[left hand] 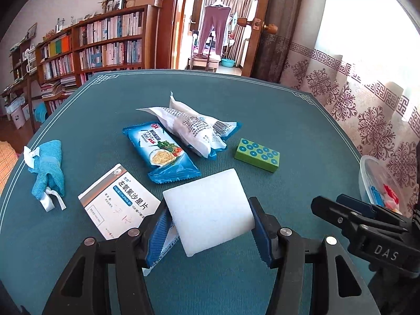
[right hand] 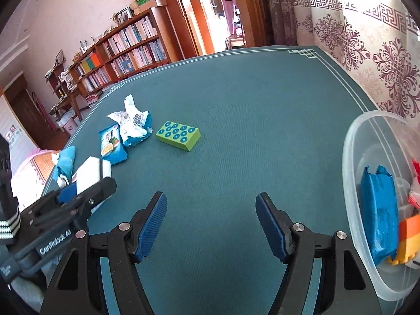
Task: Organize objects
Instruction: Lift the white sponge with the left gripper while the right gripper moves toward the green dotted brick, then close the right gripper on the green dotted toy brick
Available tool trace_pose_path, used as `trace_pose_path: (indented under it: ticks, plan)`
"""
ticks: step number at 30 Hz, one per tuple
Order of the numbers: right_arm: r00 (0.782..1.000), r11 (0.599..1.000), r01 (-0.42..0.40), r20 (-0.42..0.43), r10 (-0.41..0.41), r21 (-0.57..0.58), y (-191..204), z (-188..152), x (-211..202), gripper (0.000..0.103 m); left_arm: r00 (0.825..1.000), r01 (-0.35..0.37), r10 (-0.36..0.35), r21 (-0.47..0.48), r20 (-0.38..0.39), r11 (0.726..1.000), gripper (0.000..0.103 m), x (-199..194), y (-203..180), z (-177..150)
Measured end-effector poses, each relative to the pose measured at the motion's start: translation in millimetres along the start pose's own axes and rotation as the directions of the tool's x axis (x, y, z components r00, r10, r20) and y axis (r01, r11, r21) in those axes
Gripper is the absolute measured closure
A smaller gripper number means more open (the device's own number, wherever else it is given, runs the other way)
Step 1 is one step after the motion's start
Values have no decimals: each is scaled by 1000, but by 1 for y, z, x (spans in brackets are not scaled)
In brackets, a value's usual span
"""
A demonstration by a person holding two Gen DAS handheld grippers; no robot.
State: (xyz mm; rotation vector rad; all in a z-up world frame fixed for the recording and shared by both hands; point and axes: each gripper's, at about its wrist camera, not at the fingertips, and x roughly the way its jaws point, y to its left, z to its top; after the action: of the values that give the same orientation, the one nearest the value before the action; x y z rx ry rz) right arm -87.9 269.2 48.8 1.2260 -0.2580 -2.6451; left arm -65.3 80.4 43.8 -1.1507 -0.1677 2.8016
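Note:
My left gripper (left hand: 210, 225) is shut on a white foam block (left hand: 207, 207), held just above the teal table (left hand: 262, 110); the same gripper (right hand: 86, 186) and block (right hand: 90, 170) show at the left of the right wrist view. My right gripper (right hand: 211, 225) is open with nothing between its blue pads, and it appears at the right edge of the left wrist view (left hand: 330, 203). A clear plastic tub (right hand: 351, 157) stands to its right, holding a blue packet (right hand: 379, 215) and an orange-yellow block (right hand: 409, 233).
On the table lie a green block with blue circles (left hand: 257, 155), a blue cracker packet (left hand: 160, 152), a white-and-blue wrapper (left hand: 191, 128), a medicine box (left hand: 118, 199) and a blue cloth pouch (left hand: 48, 170). A patterned curtain (left hand: 354, 99) hangs beyond the table's right edge.

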Motion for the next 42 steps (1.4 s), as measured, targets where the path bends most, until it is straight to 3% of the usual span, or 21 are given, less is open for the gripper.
trace_pose_path:
  ticks: [9,13,23,36,42]
  plan:
    - [999,999,-19,-50,17,-30,29,40,57,31,986,-144,149,-64,80,988,43,-3,14,1]
    - [998,998,-2,-63,-1,-56,39,51,74,31,976,-195,202,-94,78,976,43,2,21,1]
    - [997,992,51,-51,-57,-118,60,63,95,31,972,-216,228,-163,59,963,43,4,37,0]
    - [990,972,139,-8,-143,-189,72,56,99,31,974,-209,219,-153,55,966,43,5,33,0]
    - [988,965,156,8,-157,-209,73,47,94,36,976,-199,209,-143,55,969,43,6,29,-1]
